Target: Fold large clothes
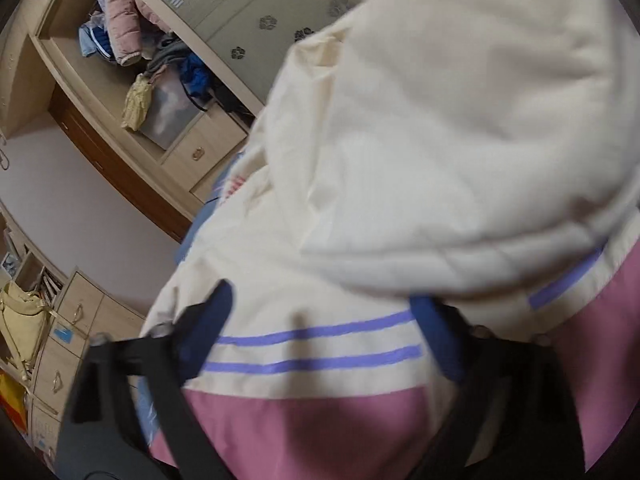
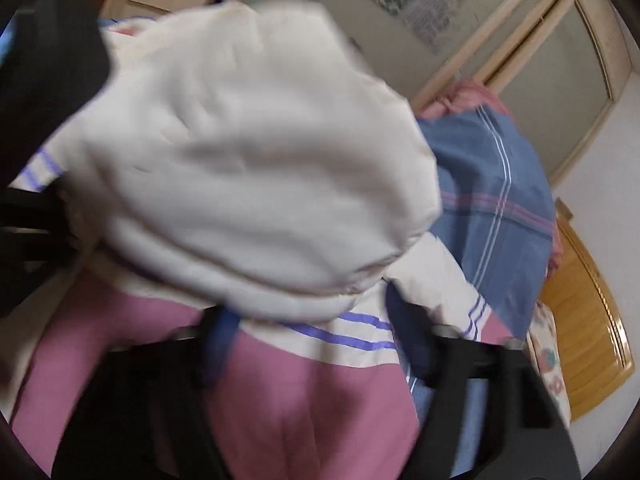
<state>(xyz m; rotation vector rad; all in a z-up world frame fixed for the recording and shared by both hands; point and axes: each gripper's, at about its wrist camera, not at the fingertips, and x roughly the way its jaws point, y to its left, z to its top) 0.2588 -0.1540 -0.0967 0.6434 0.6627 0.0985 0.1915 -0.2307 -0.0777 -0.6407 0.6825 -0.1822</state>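
Note:
A large cream and pink garment [image 1: 400, 200] with purple stripes fills both views and lies bunched on a blue bedsheet; it also shows in the right wrist view [image 2: 256, 184]. My left gripper [image 1: 320, 320] is open, its blue-padded fingers [image 1: 216, 320] spread wide over the striped band, with cloth between them but not pinched. My right gripper [image 2: 308, 332] is open too, its fingers [image 2: 218, 344] straddling the pink and striped part. A cream hood-like fold hangs over both fingertip pairs.
A blue striped bedsheet [image 2: 492, 200] covers the bed. A wooden headboard [image 2: 588, 320] is at right. A wardrobe with piled clothes [image 1: 132, 40] and drawers [image 1: 80, 320] stands at left. Frosted glass doors [image 2: 440, 20] are behind.

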